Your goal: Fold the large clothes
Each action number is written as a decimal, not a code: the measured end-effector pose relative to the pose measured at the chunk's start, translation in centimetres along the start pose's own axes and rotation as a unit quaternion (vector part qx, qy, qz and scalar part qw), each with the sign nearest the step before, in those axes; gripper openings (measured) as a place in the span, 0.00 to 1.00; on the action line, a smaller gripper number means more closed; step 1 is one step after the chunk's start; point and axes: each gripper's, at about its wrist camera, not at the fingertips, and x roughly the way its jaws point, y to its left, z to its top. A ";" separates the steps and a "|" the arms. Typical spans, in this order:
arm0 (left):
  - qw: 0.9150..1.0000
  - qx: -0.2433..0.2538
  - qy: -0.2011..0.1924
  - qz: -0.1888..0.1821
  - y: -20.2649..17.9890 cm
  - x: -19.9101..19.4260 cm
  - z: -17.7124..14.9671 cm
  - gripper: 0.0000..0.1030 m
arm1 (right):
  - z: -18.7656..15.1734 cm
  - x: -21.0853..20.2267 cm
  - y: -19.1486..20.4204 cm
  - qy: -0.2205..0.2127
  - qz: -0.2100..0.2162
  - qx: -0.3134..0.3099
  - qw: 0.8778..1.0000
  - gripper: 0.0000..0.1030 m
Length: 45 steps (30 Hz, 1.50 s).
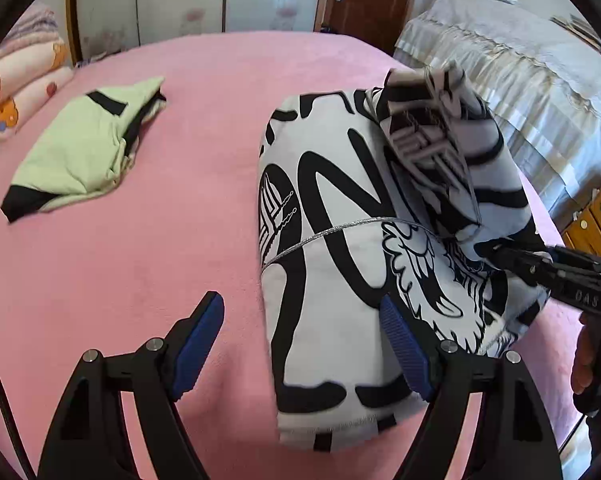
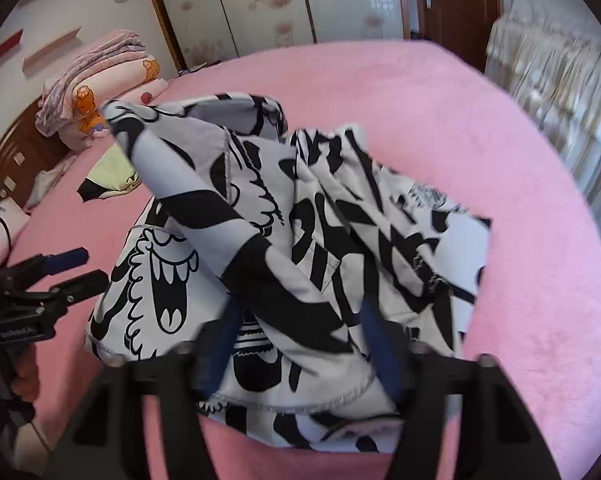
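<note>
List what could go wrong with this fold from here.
1. The right gripper has its jaws spread around bunched cloth of the printed garment, not visibly pinching it; the raised flap may slump and undo the fold.
2. The left gripper is open and holds nothing, so the folded bundle could be dragged across the pink bedspread.
3. The right view is blurred, hinting at fast motion that may crease the fold.

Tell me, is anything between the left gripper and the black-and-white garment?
Nothing visible. The left gripper hangs open over the pink bed, and the garment already lies partly between its jaws. The green garment is far off to the side.
</note>
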 end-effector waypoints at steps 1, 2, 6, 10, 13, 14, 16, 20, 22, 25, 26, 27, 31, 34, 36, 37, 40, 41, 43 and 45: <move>1.000 -0.004 0.001 -0.004 0.0 0.3 0.1 0.77 | 0.2 0.2 -0.6 0.005 0.011 0.015 1.000 0.14; 1.000 -0.007 0.001 -0.008 -0.1 0.5 0.3 0.77 | 0.2 0.1 -1.4 0.003 0.011 0.037 0.999 0.14; 0.999 -0.005 0.015 -0.031 -1.0 1.3 0.1 0.77 | -3.3 -1.0 -7.7 -0.020 0.043 0.262 0.964 0.14; 0.999 0.005 0.026 -0.035 -1.7 2.1 -0.5 0.77 | -6.3 0.0 -8.3 -0.008 0.048 0.316 0.948 0.16; 0.999 0.008 0.026 -0.036 -1.8 2.1 -0.9 0.77 | -5.7 -0.3 -7.6 -0.006 0.044 0.303 0.952 0.19; 0.999 0.009 0.027 -0.037 -1.9 2.0 -1.0 0.77 | -5.4 -0.3 -7.4 -0.003 0.040 0.296 0.954 0.20; 0.999 0.007 0.030 -0.042 -1.5 2.1 -0.8 0.77 | -5.0 -0.4 -7.0 0.001 0.034 0.287 0.957 0.21; 0.998 0.005 0.033 -0.059 -1.0 1.3 0.0 0.77 | -4.0 -1.0 -6.5 -0.011 0.023 0.270 0.962 0.25; 0.997 -0.003 0.033 -0.070 -0.5 1.0 0.8 0.77 | -3.8 -2.2 -6.4 -0.033 0.009 0.252 0.967 0.34; 0.997 -0.021 0.033 -0.072 0.7 1.4 3.0 0.77 | -2.9 -3.3 -6.7 -0.062 -0.011 0.234 0.970 0.58; 0.997 -0.025 0.033 -0.070 0.9 1.6 3.8 0.77 | -2.4 -3.4 -6.9 -0.070 -0.028 0.231 0.970 0.61; 0.997 -0.029 0.030 -0.070 1.0 1.9 4.8 0.77 | -2.0 -3.3 -7.3 -0.076 -0.036 0.232 0.969 0.62; 0.998 -0.022 0.022 -0.046 0.2 3.5 7.9 0.77 | 0.5 -2.1 -9.8 -0.075 -0.025 0.252 0.965 0.62; 0.999 -0.009 0.027 -0.030 -0.9 5.3 9.9 0.77 | 2.7 1.0 -12.0 -0.046 0.001 0.282 0.958 0.62; 0.999 -0.001 0.036 -0.020 -1.6 6.7 10.7 0.77 | 3.4 3.2 -12.9 -0.027 0.025 0.303 0.952 0.62; 0.999 0.001 0.039 -0.017 -1.8 7.1 10.9 0.77 | 3.5 4.2 -13.2 -0.018 0.037 0.310 0.950 0.51; 0.998 0.004 0.048 -0.028 -2.5 7.7 11.4 0.66 | 3.4 5.3 -12.9 0.008 0.014 0.286 0.958 0.11; 0.998 0.009 0.050 -0.028 -2.9 7.6 11.5 0.64 | 3.3 4.8 -12.7 0.005 -0.005 0.278 0.961 0.09; 0.998 0.023 0.048 -0.023 -3.7 7.3 11.3 0.62 | 3.1 3.1 -12.4 -0.014 -0.026 0.270 0.962 0.08; 0.998 0.043 0.041 -0.017 -4.5 7.3 10.9 0.62 | 2.7 1.0 -12.1 -0.041 -0.055 0.260 0.963 0.07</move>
